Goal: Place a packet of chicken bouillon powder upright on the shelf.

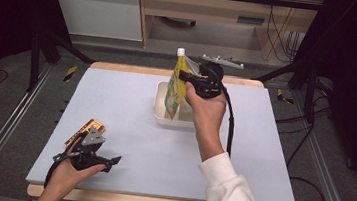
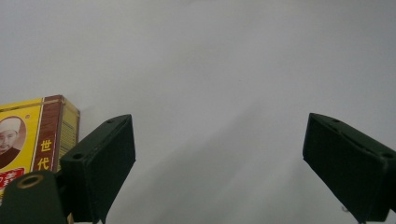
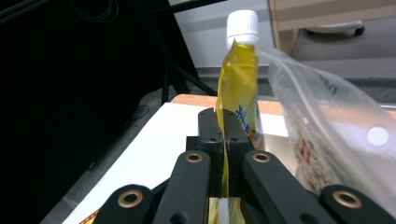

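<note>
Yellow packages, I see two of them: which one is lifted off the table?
The yellow pouch with the white cap, clamped by the right gripper above the white tray. The yellow box lies flat on the table beside the left gripper.

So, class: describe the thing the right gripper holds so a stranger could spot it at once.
Start at the white rectangular tray toward the far side of the pale blue table mat. Just above it, the right gripper pinches a yellow spouted pouch, the one item with a white screw cap.

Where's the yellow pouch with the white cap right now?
In the high view, the yellow pouch hangs upright in the right claw, over the white tray at the table's far middle.
</note>
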A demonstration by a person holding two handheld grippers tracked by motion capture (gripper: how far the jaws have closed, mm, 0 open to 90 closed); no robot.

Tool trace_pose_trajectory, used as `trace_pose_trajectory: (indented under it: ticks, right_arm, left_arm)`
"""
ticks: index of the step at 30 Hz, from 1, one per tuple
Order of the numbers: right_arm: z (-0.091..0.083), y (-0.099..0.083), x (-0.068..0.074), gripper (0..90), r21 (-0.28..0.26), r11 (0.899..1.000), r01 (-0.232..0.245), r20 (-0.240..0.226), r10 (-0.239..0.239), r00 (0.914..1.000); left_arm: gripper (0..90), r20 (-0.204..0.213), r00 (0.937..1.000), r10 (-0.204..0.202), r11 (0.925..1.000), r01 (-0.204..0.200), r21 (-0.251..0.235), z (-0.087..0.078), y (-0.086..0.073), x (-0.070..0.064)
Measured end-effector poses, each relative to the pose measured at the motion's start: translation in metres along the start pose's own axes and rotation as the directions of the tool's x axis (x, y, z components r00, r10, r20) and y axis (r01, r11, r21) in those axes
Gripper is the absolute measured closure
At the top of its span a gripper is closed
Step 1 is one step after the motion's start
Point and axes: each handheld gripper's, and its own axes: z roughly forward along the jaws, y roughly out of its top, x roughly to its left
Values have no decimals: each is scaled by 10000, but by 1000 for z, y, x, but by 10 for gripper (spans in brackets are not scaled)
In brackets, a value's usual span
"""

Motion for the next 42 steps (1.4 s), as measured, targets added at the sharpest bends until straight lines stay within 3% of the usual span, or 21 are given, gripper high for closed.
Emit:
trace_pose_trajectory:
  ticks: [12, 29, 34, 42]
  right_arm:
    - [10, 2, -6, 900, -314, 9995, 100, 486, -84, 9988]
    - [27, -2, -13, 900, -119, 9998, 167, 854, -156, 9962]
    - [27, -3, -15, 900, -65, 9996, 287, 1148, -278, 9930]
    - [30, -4, -20, 900, -96, 9998, 180, 1148, -168, 9932]
  left_arm:
    - [92, 56, 10000, 9, 10000, -9, 67, 2, -1, 0]
    - [94, 135, 9998, 122, 9998, -124, 141, 3, -1, -3]
    - [94, 130, 9998, 150, 9998, -152, 146, 3, -1, -3]
    - [95, 122, 9998, 164, 9998, -166, 140, 3, -1, -3]
